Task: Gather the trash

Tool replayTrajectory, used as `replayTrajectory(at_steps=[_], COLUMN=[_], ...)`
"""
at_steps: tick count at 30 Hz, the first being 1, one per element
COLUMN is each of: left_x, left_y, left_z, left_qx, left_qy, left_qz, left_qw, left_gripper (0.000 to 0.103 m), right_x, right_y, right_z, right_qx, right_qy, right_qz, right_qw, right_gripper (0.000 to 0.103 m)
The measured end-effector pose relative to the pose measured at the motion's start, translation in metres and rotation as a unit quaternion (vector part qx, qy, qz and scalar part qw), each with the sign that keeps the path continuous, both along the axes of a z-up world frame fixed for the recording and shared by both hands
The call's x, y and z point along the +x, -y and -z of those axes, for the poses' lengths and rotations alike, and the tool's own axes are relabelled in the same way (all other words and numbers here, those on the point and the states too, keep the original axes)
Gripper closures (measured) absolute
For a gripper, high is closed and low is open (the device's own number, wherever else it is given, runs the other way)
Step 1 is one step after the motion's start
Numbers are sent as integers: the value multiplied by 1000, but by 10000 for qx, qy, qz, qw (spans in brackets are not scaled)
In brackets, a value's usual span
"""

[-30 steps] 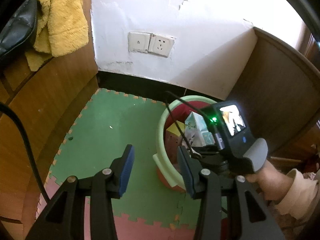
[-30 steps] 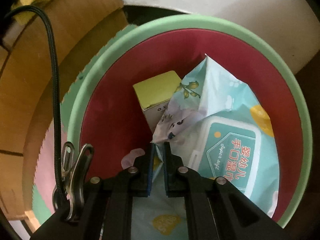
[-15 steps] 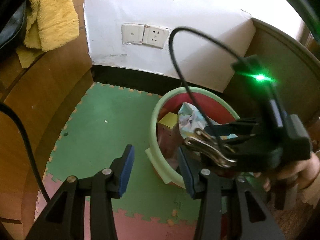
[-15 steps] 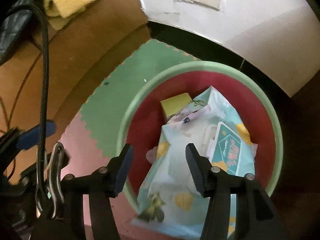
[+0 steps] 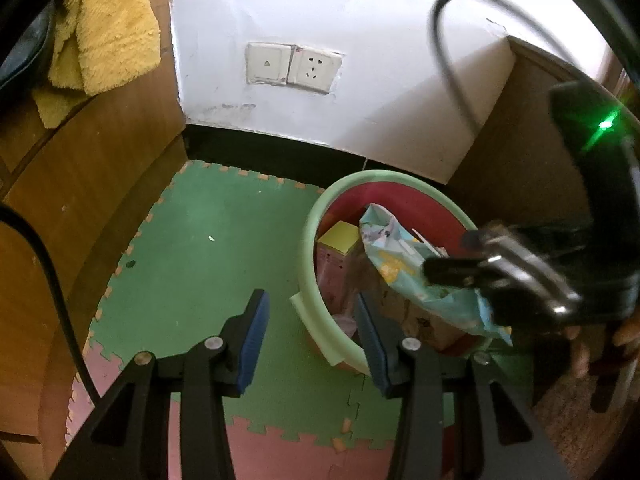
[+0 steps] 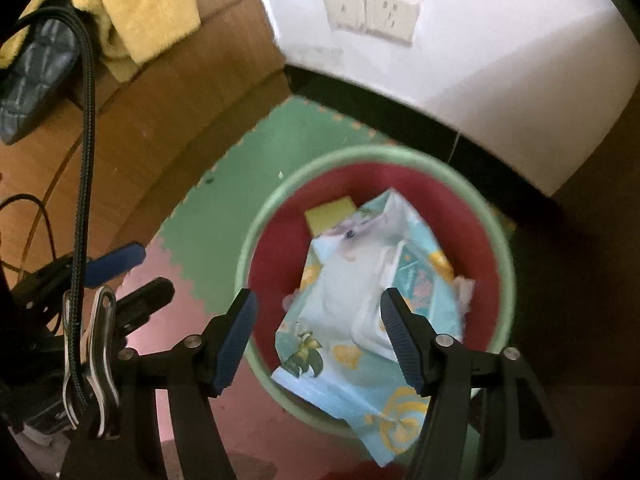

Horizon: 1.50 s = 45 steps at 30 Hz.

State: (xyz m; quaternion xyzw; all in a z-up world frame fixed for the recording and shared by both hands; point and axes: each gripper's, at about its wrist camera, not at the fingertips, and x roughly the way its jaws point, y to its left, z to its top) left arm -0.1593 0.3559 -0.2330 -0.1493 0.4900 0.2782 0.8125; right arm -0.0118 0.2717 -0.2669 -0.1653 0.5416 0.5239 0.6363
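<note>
A trash bin with a pale green rim [image 6: 256, 248] and a red inside stands on the floor mat by the wall; it also shows as the bin [image 5: 316, 248] in the left wrist view. In it lie a light blue wet-wipes pack [image 6: 360, 308] and a yellow-topped box [image 6: 330, 218]. The pack's lower end hangs over the near rim. My right gripper [image 6: 319, 300] hovers above the bin, its jaws opening, and the pads touch nothing. My left gripper [image 5: 310, 300] is open and empty, just left of the bin, with the rim showing beyond its fingers.
A green and pink foam mat [image 5: 200, 264] covers the floor. Wooden furniture [image 5: 80, 168] with a yellow towel [image 5: 108, 28] stands on the left, a wooden panel [image 5: 520, 128] on the right. Wall sockets [image 5: 294, 64] sit above the dark skirting. A black cable [image 6: 86, 128] hangs near the right gripper.
The right gripper let go of the wipes pack, opened wide and rose up away from the bin. The pack stays in the bin. The left gripper has barely moved.
</note>
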Motion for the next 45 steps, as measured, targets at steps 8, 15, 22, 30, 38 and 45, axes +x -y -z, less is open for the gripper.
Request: replayTrajectory(at_steps=[8,15,22,30,38,45], left_x=[-2,-1,-2,-1,0,-8], left_y=[-3,-3,-1,4,16,28], left_z=[2,6,7,-1,-24,-55], left_qx=[-28,-65,-40,-4,112,268], left_qy=[24,-42,-113,-123,-29,-12], left_qz=[-62,-77,-51,-57,22,1], left_qw=[10000,9999,9999,9999,9999,9996], left_gripper=[57,57,57,57,57,57], right_x=[3,6,-7,-17,-36,-49], right_y=[-1,-24,-51,-50,-31,6], right_z=[40,78,130,123,51,-14], right_qx=[-879,-1325,-1950,-1917,-1334,-662], right_qy=[-192,-200,-480,-251,484,730], right_qz=[293,187,73,-56,-220,-150], right_qw=[9955,9908,9796,9811,9896,9950], right_gripper=[84,86,86,84,58,49])
